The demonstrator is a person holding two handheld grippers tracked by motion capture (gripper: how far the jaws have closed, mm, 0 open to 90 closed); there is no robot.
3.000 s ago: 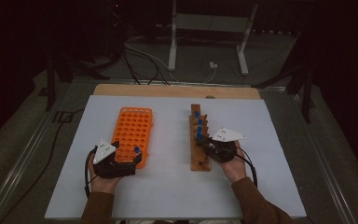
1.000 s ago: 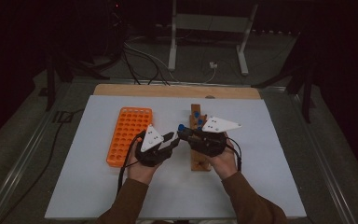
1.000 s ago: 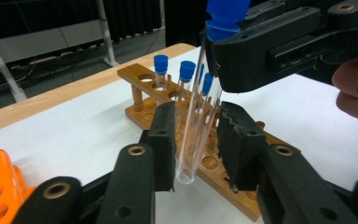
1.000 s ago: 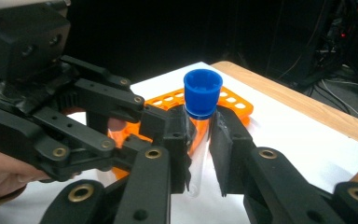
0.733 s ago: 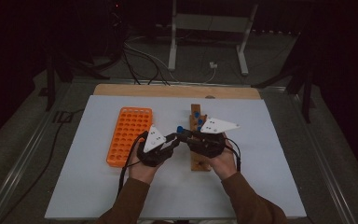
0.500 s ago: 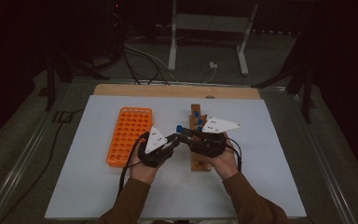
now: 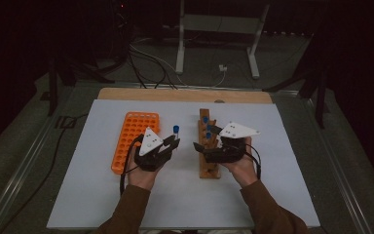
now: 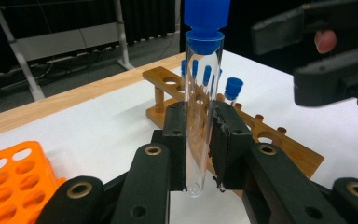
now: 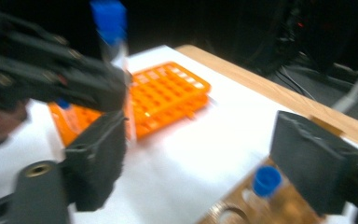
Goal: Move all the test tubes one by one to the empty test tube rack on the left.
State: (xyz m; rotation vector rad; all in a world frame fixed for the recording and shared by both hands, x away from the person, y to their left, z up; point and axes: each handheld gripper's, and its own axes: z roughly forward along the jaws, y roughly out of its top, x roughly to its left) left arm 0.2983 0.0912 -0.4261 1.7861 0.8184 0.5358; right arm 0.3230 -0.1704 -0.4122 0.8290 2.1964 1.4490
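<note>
Transferring capped tubes from wooden rack (image 7: 208, 148) to orange rack (image 7: 135, 138), mid-handover at frame centre on white matte counter (image 7: 97, 195); several blue-capped tubes left in wooden rack, orange grid apparently unfilled. Orange rack: moulded plastic, round wells. Wooden rack: long varnished strip, drilled holes, dowel posts. Left claw (image 8: 199, 140): clenched on clear glass tube (image 8: 200, 112), upright, blue cap on top. Right claw (image 7: 196, 146): released, jaws just been opening, nothing between them, centre-right beside wooden rack.

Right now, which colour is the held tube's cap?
Blue, clearest in the left gripper view: the cap on the tube.
</note>
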